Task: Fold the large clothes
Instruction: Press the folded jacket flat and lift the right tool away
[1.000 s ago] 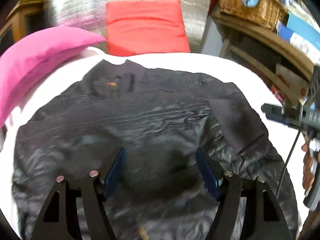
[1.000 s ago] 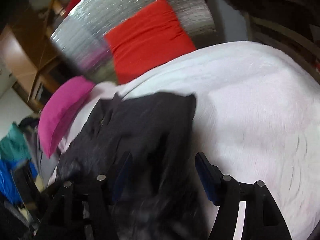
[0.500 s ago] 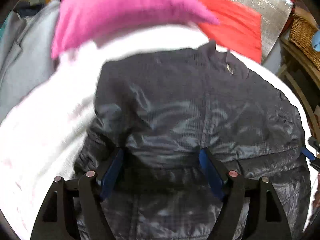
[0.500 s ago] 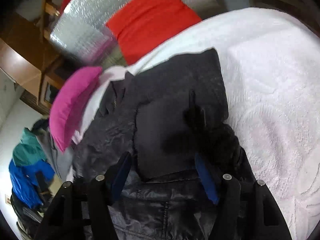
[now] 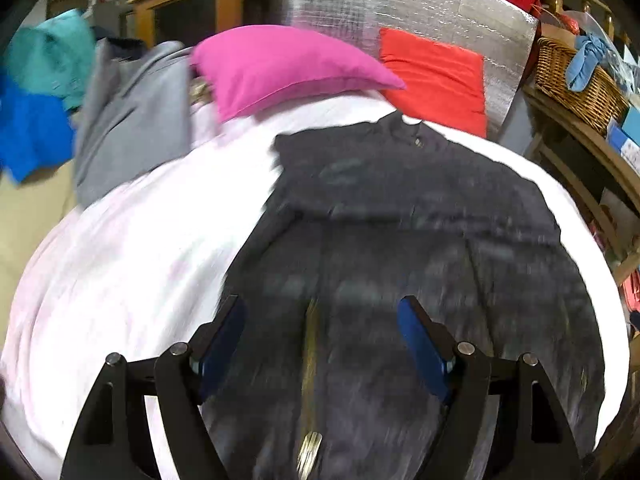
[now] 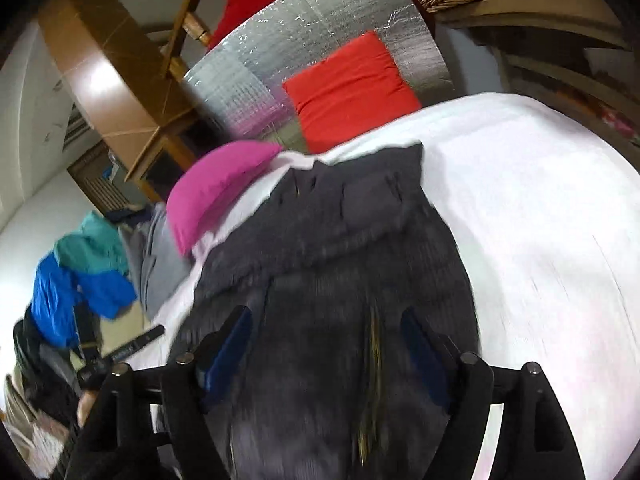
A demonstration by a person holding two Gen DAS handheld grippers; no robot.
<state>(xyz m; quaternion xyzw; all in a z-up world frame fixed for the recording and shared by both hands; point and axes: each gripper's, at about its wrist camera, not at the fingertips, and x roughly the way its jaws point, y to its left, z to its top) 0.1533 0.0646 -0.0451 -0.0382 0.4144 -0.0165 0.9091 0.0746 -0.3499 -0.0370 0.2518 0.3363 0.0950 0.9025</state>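
A dark grey quilted jacket [image 5: 400,240] lies spread on the white bed cover [image 5: 140,248], collar toward the pillows, with a brass zipper [image 5: 310,360] running down its middle. It also shows in the right wrist view [image 6: 340,280], with both sleeves folded in over the body. My left gripper [image 5: 320,336] is open and empty above the jacket's lower part. My right gripper [image 6: 326,344] is open and empty above the same hem area, next to the zipper [image 6: 374,360].
A pink pillow [image 5: 280,68] and a red pillow [image 5: 436,80] lie at the head of the bed before a silver foil panel [image 5: 400,4]. Grey, teal and blue clothes [image 5: 120,112] are piled at the left. A wooden shelf with a wicker basket [image 5: 576,80] stands at the right.
Both grippers have pulled back from the jacket and now look along it from the hem end. The right sleeve now lies folded over the body. The views are still blurred by motion.
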